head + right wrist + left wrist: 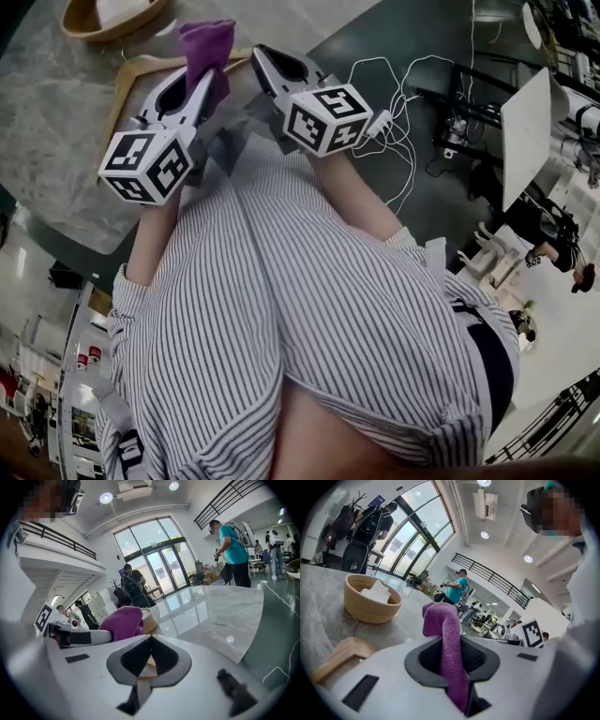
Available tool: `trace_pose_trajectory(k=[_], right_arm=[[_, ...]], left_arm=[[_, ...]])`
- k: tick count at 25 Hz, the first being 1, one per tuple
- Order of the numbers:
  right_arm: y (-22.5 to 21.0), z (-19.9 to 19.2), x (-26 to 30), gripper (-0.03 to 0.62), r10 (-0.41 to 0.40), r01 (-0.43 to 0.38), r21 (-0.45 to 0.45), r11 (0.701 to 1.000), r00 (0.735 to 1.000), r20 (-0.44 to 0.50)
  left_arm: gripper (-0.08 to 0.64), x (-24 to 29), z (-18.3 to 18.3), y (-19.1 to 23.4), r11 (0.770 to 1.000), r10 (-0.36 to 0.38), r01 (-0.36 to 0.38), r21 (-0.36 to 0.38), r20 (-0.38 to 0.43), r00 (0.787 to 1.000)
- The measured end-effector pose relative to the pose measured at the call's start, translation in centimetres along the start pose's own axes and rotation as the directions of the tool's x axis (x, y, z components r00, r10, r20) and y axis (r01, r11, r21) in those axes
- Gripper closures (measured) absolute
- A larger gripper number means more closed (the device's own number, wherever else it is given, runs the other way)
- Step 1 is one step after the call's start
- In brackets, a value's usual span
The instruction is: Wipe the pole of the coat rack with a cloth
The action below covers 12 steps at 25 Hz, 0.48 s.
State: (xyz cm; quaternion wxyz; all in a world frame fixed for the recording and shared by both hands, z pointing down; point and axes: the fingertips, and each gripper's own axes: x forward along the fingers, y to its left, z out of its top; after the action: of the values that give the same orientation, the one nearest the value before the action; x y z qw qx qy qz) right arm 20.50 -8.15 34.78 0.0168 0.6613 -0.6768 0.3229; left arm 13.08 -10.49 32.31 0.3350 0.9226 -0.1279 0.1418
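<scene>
My left gripper (200, 84) is shut on a purple cloth (208, 45), which sticks up past the jaw tips; in the left gripper view the cloth (449, 651) runs through the closed jaws. The right gripper (265, 58) is just to its right, shut with nothing in it; the right gripper view shows its jaws meeting at the tips (150, 640), with the cloth (123, 623) close by on the left. Both hover over a marble table (52, 141). A curved wooden piece (129, 77) lies on the table under the left gripper. I see no upright pole in any view.
A wooden bowl (111, 17) holding something white stands at the table's far edge, also seen in the left gripper view (370, 604). White cables (398, 122) lie on the dark floor to the right, beside a white panel (527, 131). People stand further back (232, 550).
</scene>
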Motion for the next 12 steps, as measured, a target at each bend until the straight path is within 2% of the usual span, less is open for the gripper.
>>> trace_pose_trajectory(k=[6,12], right_arm=[[-2.5,-0.3,0.7,0.577,-0.003,0.003,0.006,1.0,0.999,-0.04],[-4.3,-1.7,1.3,0.577,0.002,-0.003,-0.005,1.0,0.995,-0.097]], left_arm=[[0.482,3.3,-1.1,-0.3,0.998,-0.03,0.028,-0.06,-0.038,0.999],[0.482,6.0,-2.1,0.7,0.995,-0.016,0.009,-0.1,-0.07,0.997]])
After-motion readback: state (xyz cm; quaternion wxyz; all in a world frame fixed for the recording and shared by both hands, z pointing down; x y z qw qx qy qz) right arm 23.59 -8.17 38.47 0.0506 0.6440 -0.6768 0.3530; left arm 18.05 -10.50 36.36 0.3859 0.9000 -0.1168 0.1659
